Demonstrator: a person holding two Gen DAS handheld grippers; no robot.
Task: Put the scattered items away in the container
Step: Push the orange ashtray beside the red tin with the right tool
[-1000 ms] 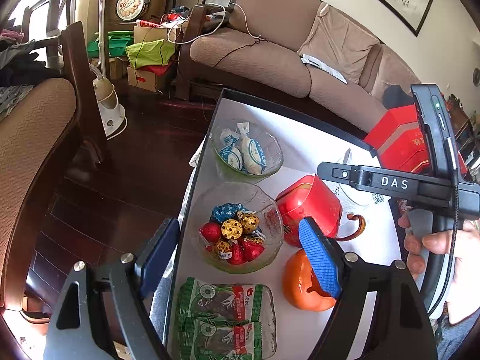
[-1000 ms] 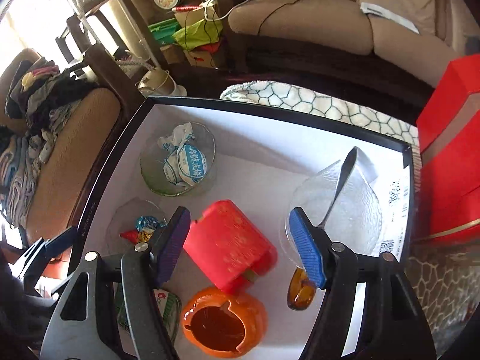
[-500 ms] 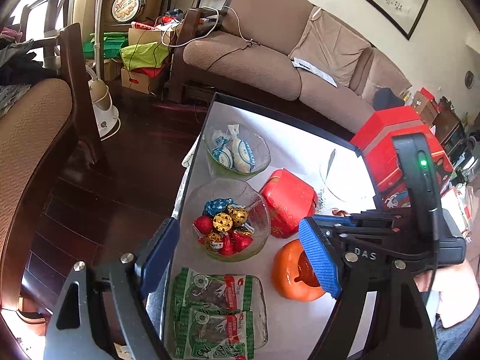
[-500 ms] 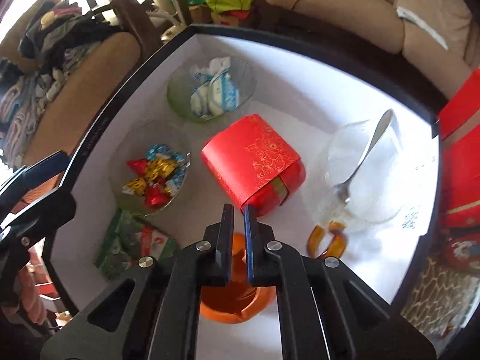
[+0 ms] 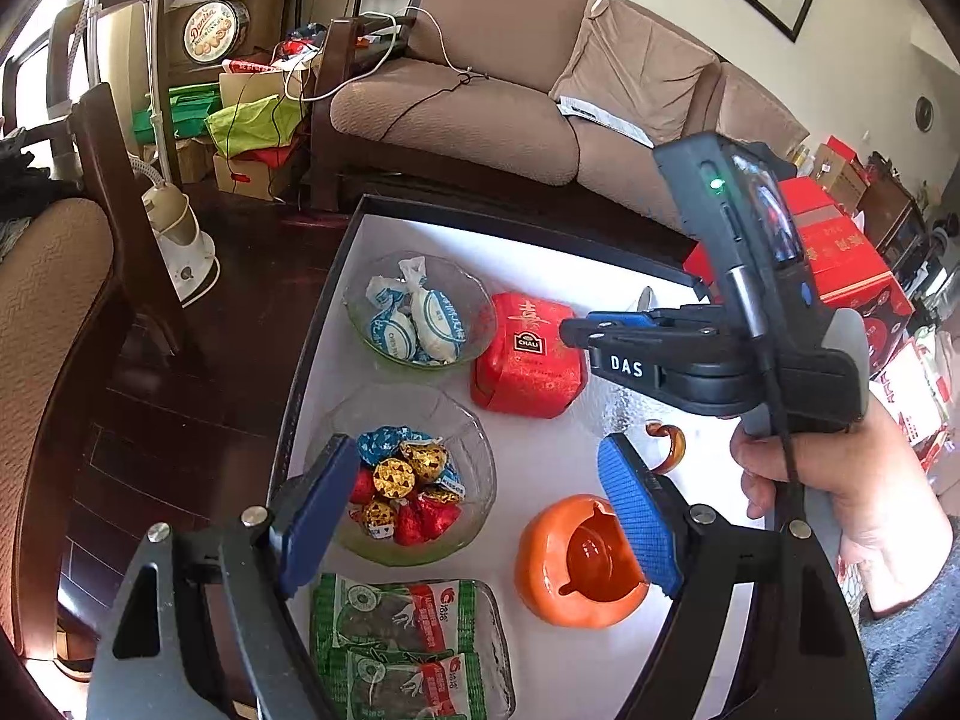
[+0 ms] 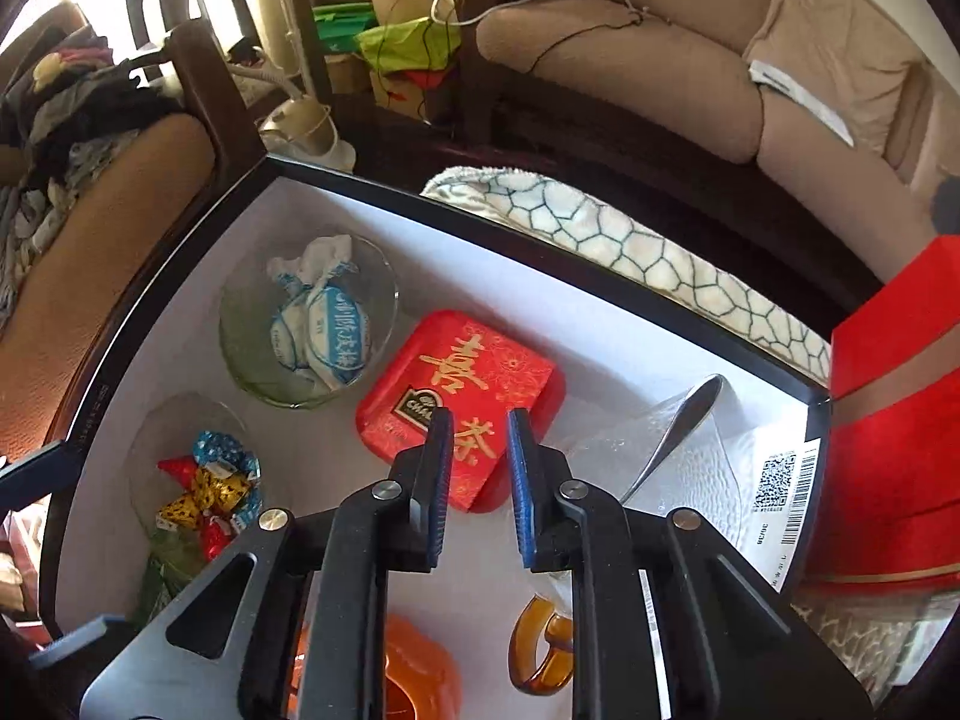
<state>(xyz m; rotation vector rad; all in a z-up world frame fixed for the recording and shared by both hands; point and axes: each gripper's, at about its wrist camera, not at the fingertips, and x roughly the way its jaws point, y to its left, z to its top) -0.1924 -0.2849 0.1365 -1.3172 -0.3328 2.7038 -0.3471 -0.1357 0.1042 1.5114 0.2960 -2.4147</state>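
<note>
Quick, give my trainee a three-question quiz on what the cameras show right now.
1. True or false: the red tea box lies inside the glass bowl of foil chocolates.
2. What rests in the clear glass dish? A) spoon B) candy C) lid
3. Fill in: the left tongs stand ____ and hold nothing.

Key: 1 false, it lies on the tray floor beside the bowls. 2 A. 3 open.

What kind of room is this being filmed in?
Most likely a home living room. A brown sofa stands behind a low white table, which holds glass bowls of wrapped sweets and a red tea box. Cardboard boxes and bags are piled in the corner, which suggests a lived-in home.
</note>
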